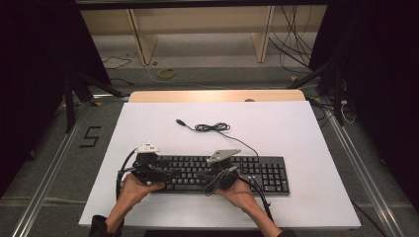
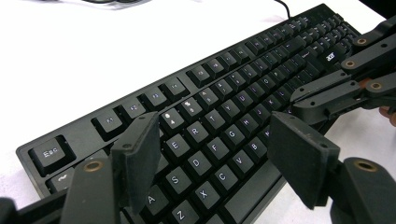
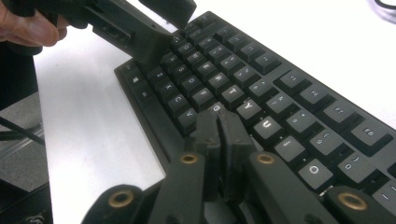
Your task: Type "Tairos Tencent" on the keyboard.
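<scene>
A black keyboard [image 1: 257, 174] lies on the white table top, near the front. In the left gripper view the keyboard [image 2: 233, 98] runs away to the upper right. My left gripper [image 2: 215, 135] hovers open over its left letter keys with nothing between its fingers. In the high view this left gripper [image 1: 160, 173] is at the keyboard's left end. My right gripper [image 3: 218, 120] is shut, its tips pressed together just above the keys beside G and Y on the keyboard [image 3: 280, 107]. In the high view the right gripper [image 1: 217, 173] is over the keyboard's middle.
The keyboard's cable [image 1: 213, 127] coils behind it on the white sheet [image 1: 296, 123] and ends in a loose USB plug [image 1: 181, 122]. A wooden table edge [image 1: 217, 95] lies beyond. Stand legs [image 1: 74, 94] and floor cables [image 1: 296, 44] flank the table.
</scene>
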`<state>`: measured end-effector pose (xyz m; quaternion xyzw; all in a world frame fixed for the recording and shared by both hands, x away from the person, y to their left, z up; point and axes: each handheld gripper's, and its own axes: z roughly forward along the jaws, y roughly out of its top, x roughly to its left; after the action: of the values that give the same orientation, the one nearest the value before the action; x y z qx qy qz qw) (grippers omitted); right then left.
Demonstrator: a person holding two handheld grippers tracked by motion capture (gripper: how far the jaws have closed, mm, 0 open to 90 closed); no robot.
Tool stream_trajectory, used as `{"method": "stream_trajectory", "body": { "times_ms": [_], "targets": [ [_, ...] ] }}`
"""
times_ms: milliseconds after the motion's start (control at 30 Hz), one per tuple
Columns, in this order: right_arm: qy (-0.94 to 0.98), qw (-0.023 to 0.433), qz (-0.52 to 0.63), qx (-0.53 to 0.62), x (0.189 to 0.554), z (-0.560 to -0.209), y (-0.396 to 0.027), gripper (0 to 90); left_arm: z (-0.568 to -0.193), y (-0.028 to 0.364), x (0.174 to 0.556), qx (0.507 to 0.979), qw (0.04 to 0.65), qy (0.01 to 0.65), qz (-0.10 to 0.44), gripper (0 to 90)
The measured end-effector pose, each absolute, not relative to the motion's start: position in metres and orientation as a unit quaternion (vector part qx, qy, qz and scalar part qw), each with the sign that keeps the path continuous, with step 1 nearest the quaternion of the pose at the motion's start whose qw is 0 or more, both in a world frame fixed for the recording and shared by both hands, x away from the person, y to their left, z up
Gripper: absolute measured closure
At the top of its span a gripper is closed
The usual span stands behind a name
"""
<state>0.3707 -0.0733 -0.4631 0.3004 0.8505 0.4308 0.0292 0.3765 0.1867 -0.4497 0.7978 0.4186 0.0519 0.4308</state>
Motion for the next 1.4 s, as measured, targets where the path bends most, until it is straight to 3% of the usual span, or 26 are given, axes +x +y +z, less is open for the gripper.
{"method": "stream_trajectory", "body": {
  "times_ms": [867,1233,1400],
  "targets": [
    [0.87,0.04,0.393,0.294,0.373,-0.478,-0.06,90.0,-0.448,0.191,0.369,0.793,0.444,0.414,0.053,32.2],
    [0.869,0.035,0.394,0.298,0.374,-0.481,-0.061,90.0,-0.45,0.191,0.37,0.798,0.439,0.41,0.05,35.3],
    [0.85,0.022,0.424,0.311,0.373,-0.473,-0.067,82.7,-0.451,0.19,0.371,0.803,0.434,0.407,0.046,35.4]
  ]
}}
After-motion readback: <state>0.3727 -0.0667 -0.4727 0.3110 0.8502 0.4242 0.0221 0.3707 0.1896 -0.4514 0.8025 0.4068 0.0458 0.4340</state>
